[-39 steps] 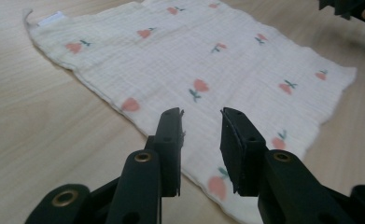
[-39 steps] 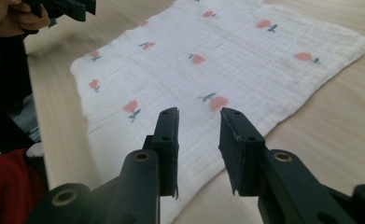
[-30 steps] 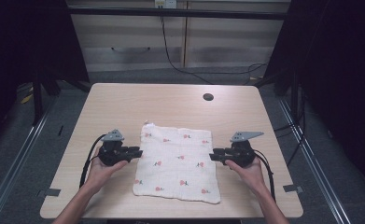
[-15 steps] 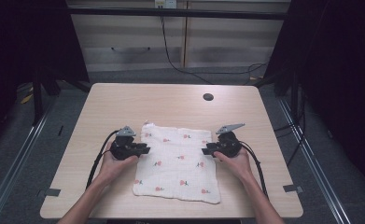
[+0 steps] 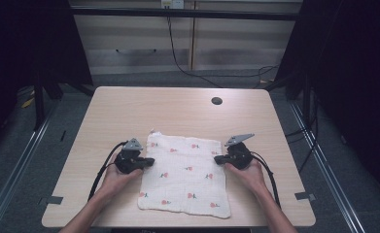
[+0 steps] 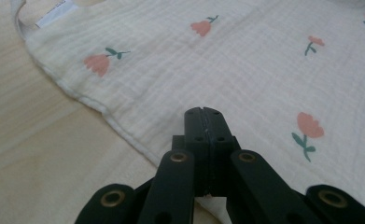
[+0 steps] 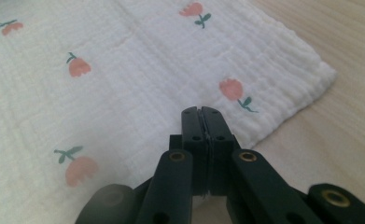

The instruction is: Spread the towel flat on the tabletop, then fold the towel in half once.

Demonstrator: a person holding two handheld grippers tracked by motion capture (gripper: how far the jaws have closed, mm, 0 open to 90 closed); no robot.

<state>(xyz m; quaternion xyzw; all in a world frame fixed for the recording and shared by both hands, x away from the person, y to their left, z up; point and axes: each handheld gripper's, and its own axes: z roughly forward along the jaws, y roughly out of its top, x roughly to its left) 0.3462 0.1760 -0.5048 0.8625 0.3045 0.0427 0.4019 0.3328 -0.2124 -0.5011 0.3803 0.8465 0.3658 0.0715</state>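
Note:
A white cloth (image 5: 185, 172) printed with small pink flowers lies flat on the wooden table (image 5: 178, 111), near its front edge. My left gripper (image 5: 148, 161) rests at the cloth's left edge, its jaws shut and pointing right over the hem. In the left gripper view the closed tips (image 6: 202, 112) sit just above the cloth (image 6: 245, 70) with nothing visibly pinched. My right gripper (image 5: 217, 158) is at the cloth's right edge, pointing left, jaws shut. Its tips (image 7: 201, 111) lie over the cloth (image 7: 138, 79) close to a corner.
A dark round hole (image 5: 216, 101) sits in the table's far right part. Tape marks (image 5: 54, 199) are stuck near the front corners. A small white label (image 6: 54, 11) is sewn at the cloth's far left corner. Cables hang behind the table.
Both hands have moved forward and inward, bringing each gripper from beside the cloth to its side edge. The cloth has not shifted.

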